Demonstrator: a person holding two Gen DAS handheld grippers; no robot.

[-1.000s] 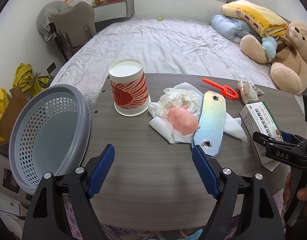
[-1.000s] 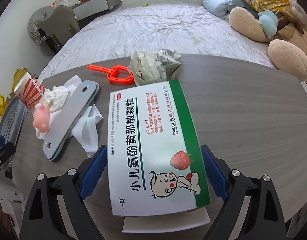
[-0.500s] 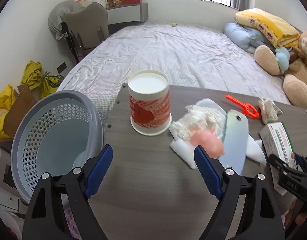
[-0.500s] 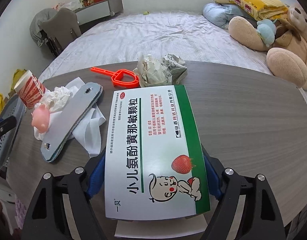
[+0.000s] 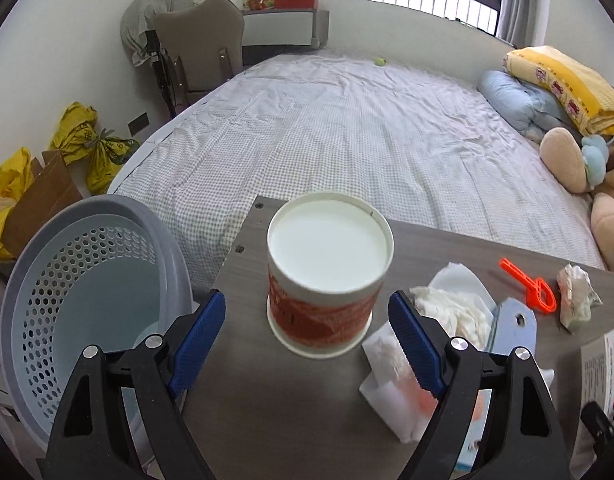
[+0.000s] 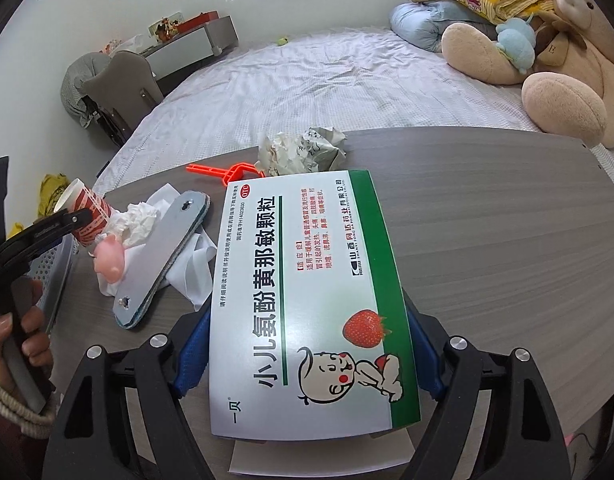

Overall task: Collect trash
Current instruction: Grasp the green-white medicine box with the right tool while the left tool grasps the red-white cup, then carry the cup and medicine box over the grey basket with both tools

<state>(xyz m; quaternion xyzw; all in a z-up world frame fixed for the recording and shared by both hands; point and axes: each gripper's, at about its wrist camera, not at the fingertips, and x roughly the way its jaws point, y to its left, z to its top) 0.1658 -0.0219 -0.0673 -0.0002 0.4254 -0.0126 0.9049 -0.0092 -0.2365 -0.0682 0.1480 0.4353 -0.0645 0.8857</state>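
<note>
Left view: the left gripper (image 5: 307, 320) is wide open, one finger on each side of the cup (image 5: 327, 272), not touching it. I think it wants to lift the cup into the bin (image 5: 83, 300) just beside the table (image 5: 291, 408).

Right view: the right gripper (image 6: 307, 354) squeezes the box (image 6: 307, 300) by its long sides, so the box stays flat. The tissue (image 6: 139, 218) waits near the cup.

— What did your left gripper (image 5: 307, 330) frame?

— You held its blue pads wide, apart from a red-and-white paper cup (image 5: 325, 276) upright on the grey table (image 5: 267, 400). A perforated grey basket (image 5: 79, 296) stood left; crumpled tissue (image 5: 451, 308) lay right.
</note>
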